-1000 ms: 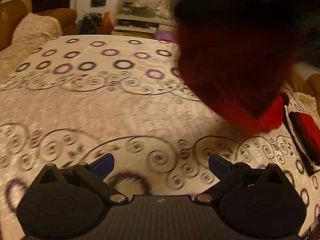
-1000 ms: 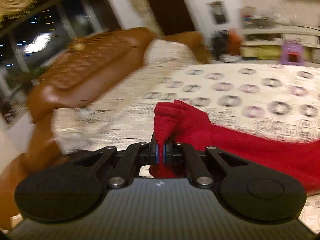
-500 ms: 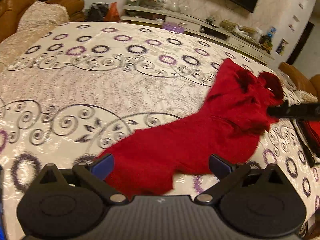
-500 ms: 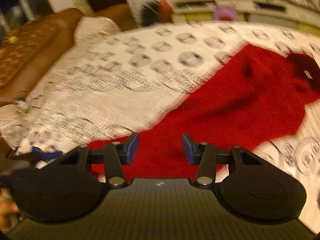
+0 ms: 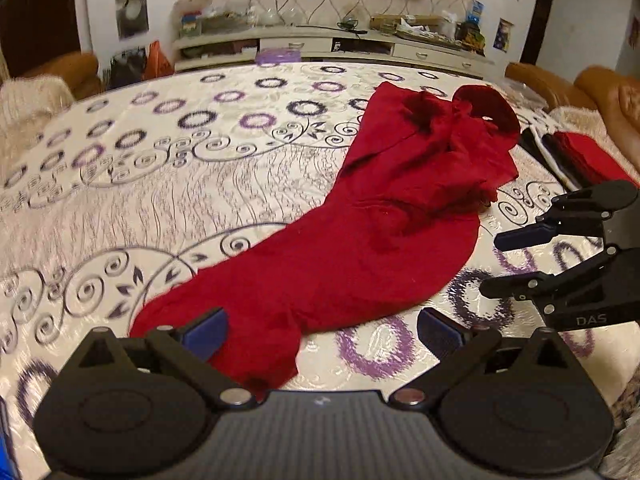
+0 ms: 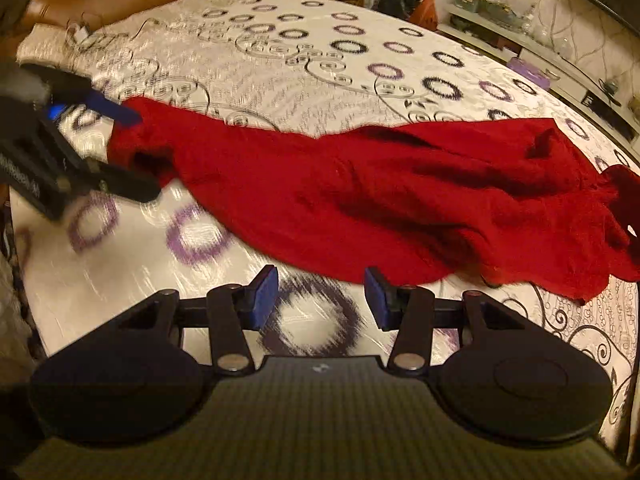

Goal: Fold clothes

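Red garment lies strung out and rumpled across the patterned bedspread, not folded; its far end is bunched with a hood-like lump.

Left gripper: fingers spread wide, holding nothing. The garment's narrow near end lies between and just ahead of its fingers, the left pad over cloth, the right pad over bare spread.

Right gripper: fingers apart, empty. The garment's long edge lies just beyond its fingertips; bedspread shows between them.

A folded stack sits beyond the right gripper, near the bunched end.

Risks, as judged:
- Pinching here may take the slack bedspread along with the cloth, dragging both.
- A grip on a single layer at the rumpled end would leave hidden creases and a lopsided fold.
- Pulling the bunched end could disturb the stack.
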### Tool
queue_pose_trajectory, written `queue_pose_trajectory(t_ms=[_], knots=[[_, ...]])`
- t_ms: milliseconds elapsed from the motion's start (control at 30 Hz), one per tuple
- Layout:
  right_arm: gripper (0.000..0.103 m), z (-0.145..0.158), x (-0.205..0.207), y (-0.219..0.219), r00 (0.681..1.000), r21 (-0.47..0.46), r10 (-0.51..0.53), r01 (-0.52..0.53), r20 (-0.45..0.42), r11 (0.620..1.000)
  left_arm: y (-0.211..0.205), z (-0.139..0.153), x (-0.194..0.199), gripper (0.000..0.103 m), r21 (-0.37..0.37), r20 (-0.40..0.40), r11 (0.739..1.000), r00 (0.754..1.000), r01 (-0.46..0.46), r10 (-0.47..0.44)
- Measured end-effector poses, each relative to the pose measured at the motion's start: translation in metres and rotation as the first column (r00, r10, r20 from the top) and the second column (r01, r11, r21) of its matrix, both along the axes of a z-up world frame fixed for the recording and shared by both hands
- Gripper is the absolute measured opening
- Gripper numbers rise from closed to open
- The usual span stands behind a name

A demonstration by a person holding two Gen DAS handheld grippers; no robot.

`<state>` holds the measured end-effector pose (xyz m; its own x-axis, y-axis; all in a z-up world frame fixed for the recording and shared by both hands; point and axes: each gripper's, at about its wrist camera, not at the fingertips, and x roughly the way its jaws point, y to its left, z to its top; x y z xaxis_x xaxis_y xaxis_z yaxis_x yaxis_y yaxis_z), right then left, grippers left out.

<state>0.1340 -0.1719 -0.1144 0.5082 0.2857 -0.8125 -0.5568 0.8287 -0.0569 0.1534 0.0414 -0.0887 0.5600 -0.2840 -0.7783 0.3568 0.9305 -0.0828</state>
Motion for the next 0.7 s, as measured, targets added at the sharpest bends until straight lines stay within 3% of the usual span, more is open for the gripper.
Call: queue_pose_trajectory(t_ms=[133, 333, 367, 433, 533, 700], knots=[[0.055, -0.006, -0.005, 0.016, 0.993, 0.006, 0.112, -0.112, 0.021, 0.994, 0.001, 0.004, -0.004, 0.103, 0.017, -0.001, 1.0, 1.0, 0.023, -0.023], [0.053, -0.019, 0.002, 0.067, 0.95, -0.116, 0.302, -0.293, 0.072, 0.949, 0.003, 0.009, -0.009, 0.103, 0.042, -0.004, 0.997, 0.998, 0.058, -0.058], [0.037, -0.021, 0.007, 0.073, 0.945, -0.126, 0.32, -0.31, 0.069, 0.942, 0.005, 0.01, -0.01, 0.103, 0.045, -0.003, 0.997, 0.998, 0.061, -0.061], [0.002, -0.016, 0.015, 0.078, 0.946, -0.08, 0.32, -0.315, 0.051, 0.946, 0.013, 0.016, -0.012, 0.103, 0.047, 0.008, 0.997, 0.998, 0.055, -0.055], [0.002, -0.004, 0.025, 0.084, 0.952, 0.006, 0.304, -0.304, 0.038, 0.953, 0.026, 0.024, -0.015, 0.103, 0.05, 0.024, 0.998, 0.999, 0.045, -0.046], [0.002, 0.051, 0.05, 0.128, 0.97, 0.23, 0.243, -0.241, 0.024, 0.943, 0.043, 0.033, -0.016, 0.103, 0.067, 0.049, 0.998, 0.999, 0.019, -0.022]])
